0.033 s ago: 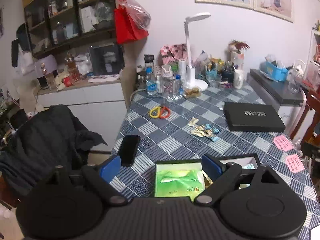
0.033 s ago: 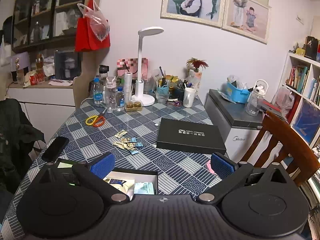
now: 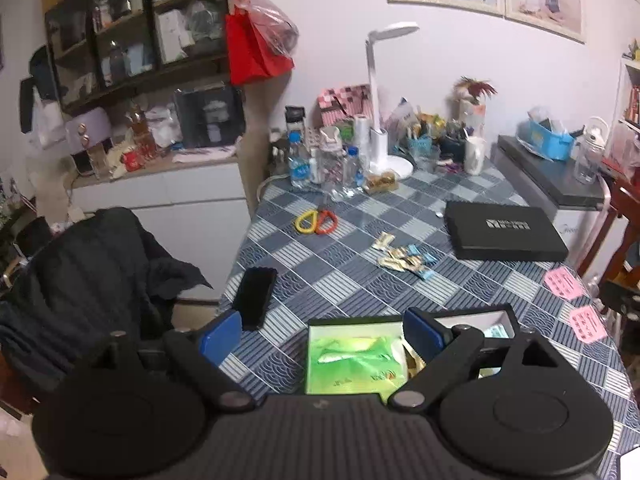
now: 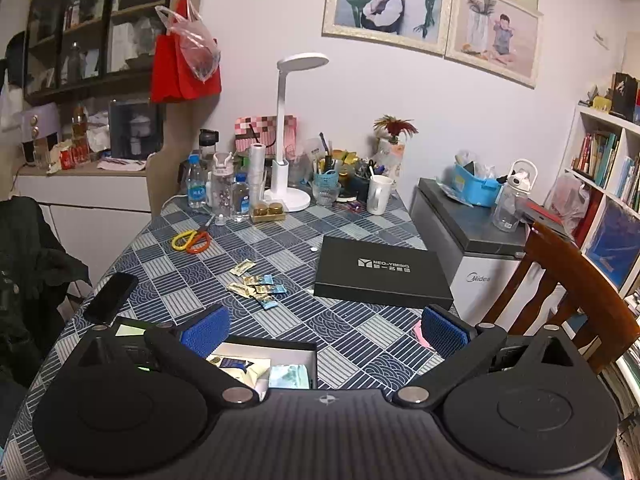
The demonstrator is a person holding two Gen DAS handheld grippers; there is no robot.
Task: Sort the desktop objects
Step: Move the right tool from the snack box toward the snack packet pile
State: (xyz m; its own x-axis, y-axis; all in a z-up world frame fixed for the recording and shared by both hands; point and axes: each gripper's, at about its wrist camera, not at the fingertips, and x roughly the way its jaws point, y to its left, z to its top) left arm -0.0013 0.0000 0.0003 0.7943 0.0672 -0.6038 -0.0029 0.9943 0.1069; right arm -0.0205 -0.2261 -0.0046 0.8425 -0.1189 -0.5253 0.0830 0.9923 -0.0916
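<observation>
**Left wrist view: both grippers hovering wide open over the boxes at the near table edge**

The left wrist camera is looking along the left gripper (image 3: 322, 338), whose blue-padded fingers are standing far apart and gripping nothing. Beneath them an open box (image 3: 352, 322) is sitting on the checked tablecloth (image 3: 328, 276), holding a green packet (image 3: 352, 360). A second open box (image 3: 496, 316) is lying just to its right, its contents only partly showing. A black phone (image 3: 255, 297) is resting near the table's left edge, just beyond the left finger.

Further out, a loose cluster of small sachets (image 3: 404, 258) is lying mid-table, some yellowish and some light blue, well apart from the boxes. Scissors (image 3: 316, 221) with yellow and orange handles are lying beyond them, and a flat black case (image 3: 506, 232) is sitting to the right. Two pink slips (image 3: 574, 300) are lying near the right edge.

In the right wrist view, the right gripper (image 4: 324, 332) is also hanging fully spread and empty, above an open box (image 4: 272, 346) with mixed packets inside. The sachets (image 4: 256, 286) are lying ahead of it, the black case (image 4: 382, 272) to their right, the scissors (image 4: 192, 240) and phone (image 4: 110, 296) to the left. A white desk lamp (image 4: 288, 128) is standing among bottles and cups at the far end.
</observation>
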